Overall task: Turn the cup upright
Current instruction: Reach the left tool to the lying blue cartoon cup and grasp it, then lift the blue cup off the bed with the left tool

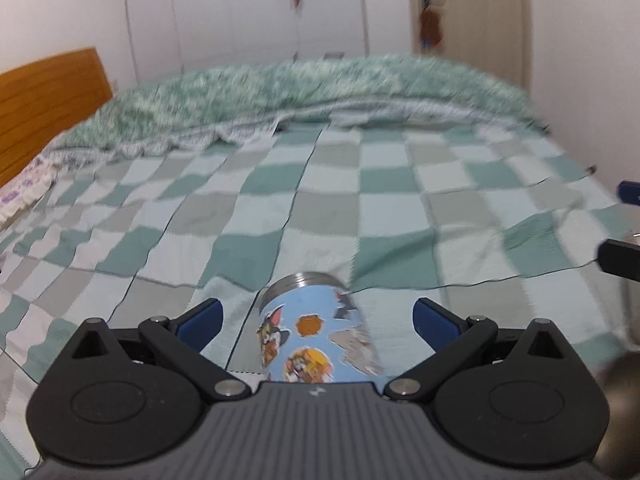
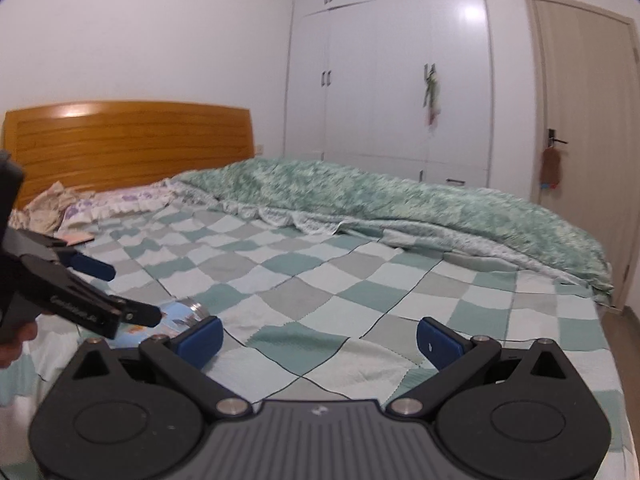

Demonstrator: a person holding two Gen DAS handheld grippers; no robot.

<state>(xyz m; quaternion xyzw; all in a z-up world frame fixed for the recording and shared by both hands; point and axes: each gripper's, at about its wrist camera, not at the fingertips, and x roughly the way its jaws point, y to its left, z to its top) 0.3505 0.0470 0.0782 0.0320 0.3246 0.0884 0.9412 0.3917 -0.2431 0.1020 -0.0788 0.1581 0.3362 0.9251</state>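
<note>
Clearly the flip is not done: in the left wrist view the cup [image 1: 316, 332] lies on its side on the checked bedspread [image 1: 360, 216], its blue cartoon-printed body running straight out along the tool's axis and its threaded metal mouth turned away from the camera. It sits between the two blue fingers of the left gripper [image 1: 318, 318], which are spread wide and clear of the cup wall on both sides, so nothing is held. By my reading this is the approach just ahead of the grasp; closing, lifting and turning the cup onto its base all remain. The left gripper is low and roughly level with the bedspread, pointing up the bed toward the bunched green quilt [image 1: 304, 84]. At the far right edge, dark parts of the other tool show.

From the right wrist view, the right gripper [image 2: 320, 340] has its jaws wide apart as well, with only bedspread between its fingers. It hangs a little above the bedspread, aimed across it toward the wardrobe [image 2: 384, 80]. Off to its left and slightly ahead, the left gripper [image 2: 136, 294] reaches in around the cup [image 2: 180, 318], of which only a sliver of blue and the metal rim show past the black linkage. The person's hand [image 2: 16, 340] is barely visible at the left edge.
</note>
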